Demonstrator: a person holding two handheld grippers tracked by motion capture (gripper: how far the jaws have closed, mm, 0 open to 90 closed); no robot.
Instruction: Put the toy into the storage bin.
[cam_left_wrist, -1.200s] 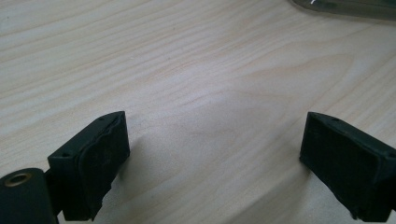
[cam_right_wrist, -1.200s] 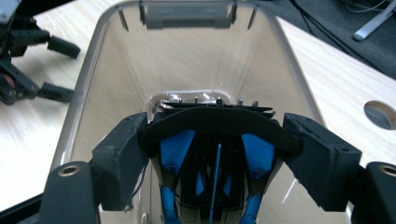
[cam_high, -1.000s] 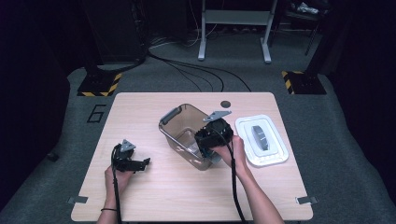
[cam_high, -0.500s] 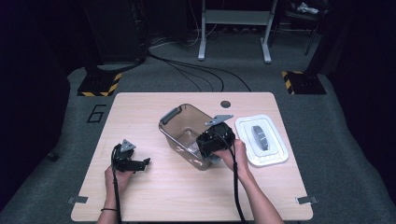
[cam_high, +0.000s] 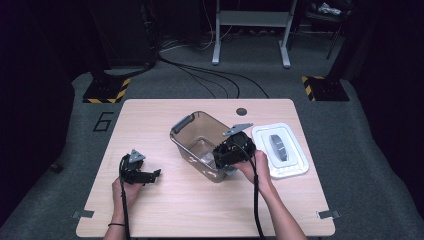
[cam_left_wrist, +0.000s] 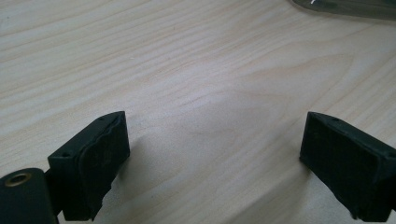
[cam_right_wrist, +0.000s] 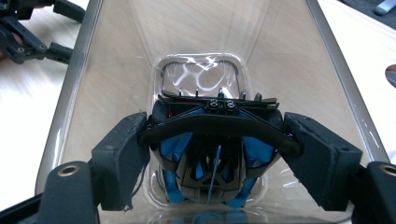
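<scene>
Seen from above, L to R across the tabletop. Far L: left tongs held in the person's left hand, low over bare wood near the front-L edge, well apart from everything else. In the left gripper view, left tongs spread wide w/ nothing between the jaws, just wood grain below and a sliver of clear plastic at top R.

Centre: clear plastic bin w/ grey rim and grey handle, standing upright, lid off. Right tongs dipped into the bin's near-R corner, gripped by the right hand, cable trailing back toward the front edge.

In the right gripper view: right tongs clamped on a black-and-blue toy car, pads pressed against both ends of its black bar, car down inside the bin close to its floor; touching the floor or not, cannot tell. Left tongs glimpsed top L past the bin wall.

R of the bin: white lid w/ grey handle, lying flat just beside it. Small round hole in the tabletop behind the bin.
</scene>
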